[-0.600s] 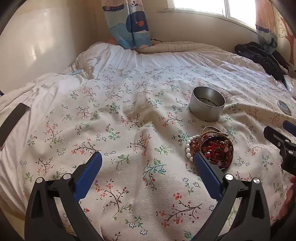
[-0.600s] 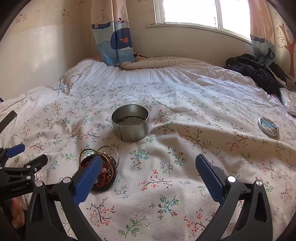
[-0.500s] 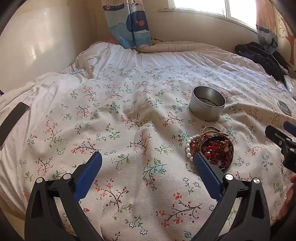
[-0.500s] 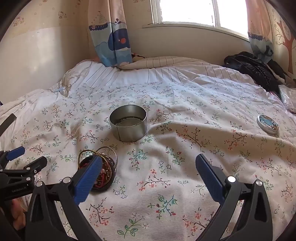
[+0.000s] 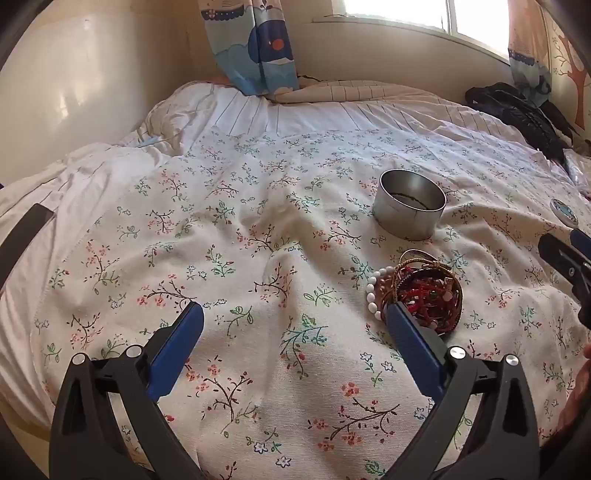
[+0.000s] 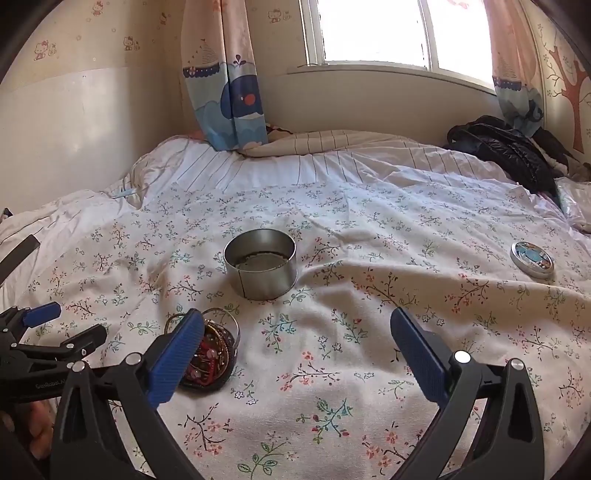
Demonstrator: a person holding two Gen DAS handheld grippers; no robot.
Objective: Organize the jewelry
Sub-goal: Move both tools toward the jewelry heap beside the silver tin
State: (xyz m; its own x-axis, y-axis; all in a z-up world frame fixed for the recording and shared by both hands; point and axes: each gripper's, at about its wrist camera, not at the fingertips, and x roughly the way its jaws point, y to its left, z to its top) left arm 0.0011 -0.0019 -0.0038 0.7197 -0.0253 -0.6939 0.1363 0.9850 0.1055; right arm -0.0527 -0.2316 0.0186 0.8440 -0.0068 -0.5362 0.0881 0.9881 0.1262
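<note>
1. The left gripper (image 5: 294, 314) fills the bottom of the left wrist view, jaws spread wide with only the floral sheet (image 5: 229, 258) between them.
2. The right gripper (image 6: 295, 319) fills the bottom of the right wrist view, jaws likewise spread wide and holding nothing.
3. The jewelry (image 5: 424, 291), a tangle of red beads, gold bangles and a white bead bracelet, lies heaped in a small dark dish at centre right of the left view, just behind the left gripper's right finger.
4. In the right view the same heap (image 6: 210, 354) sits at lower left, partly hidden by that gripper's left finger.
5. A round open tin (image 5: 409, 204) stands upright on the sheet above the heap, near it but not touching; in the right view it sits at centre (image 6: 260, 268).
6. A flat round lid (image 6: 532, 259) lies at the right edge, well apart from the tin.
7. A dark jacket (image 6: 506, 147) lies bunched at upper right, below the window (image 6: 373, 31).
8. A whale-print curtain (image 6: 229, 96) hangs at upper centre-left.
</note>
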